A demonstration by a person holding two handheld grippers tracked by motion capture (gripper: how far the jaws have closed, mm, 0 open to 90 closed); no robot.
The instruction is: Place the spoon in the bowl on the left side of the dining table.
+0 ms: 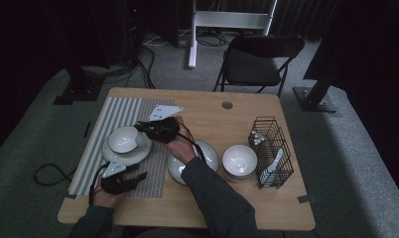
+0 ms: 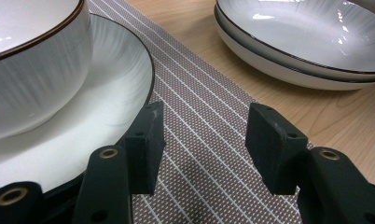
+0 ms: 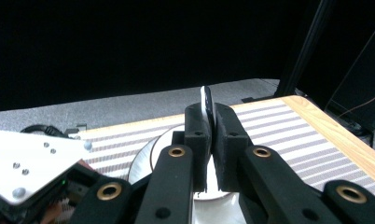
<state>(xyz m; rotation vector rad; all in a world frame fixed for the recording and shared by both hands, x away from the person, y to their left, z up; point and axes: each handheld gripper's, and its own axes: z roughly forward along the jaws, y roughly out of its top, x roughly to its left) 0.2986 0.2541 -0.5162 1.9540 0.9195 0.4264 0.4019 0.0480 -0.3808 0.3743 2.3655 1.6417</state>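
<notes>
Black hand-held gripper [image 1: 142, 128], brass rivets, grey sleeve [image 1: 222, 198]

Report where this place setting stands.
Done: a plate lies on the striped mat with a bowl on it. In hand: the right gripper is shut on a thin, dark-edged white piece, apparently that bowl's rim; the left gripper is open and empty above the mat. Left: stacked plates, stacked bowls and the wire rack.

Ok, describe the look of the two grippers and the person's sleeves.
Both the left gripper and right gripper are black, each topped by a grey three-cornered plate, with brass-ringed holes in the jaw arms and a dark trailing cable. The sleeves are dark grey.
</notes>
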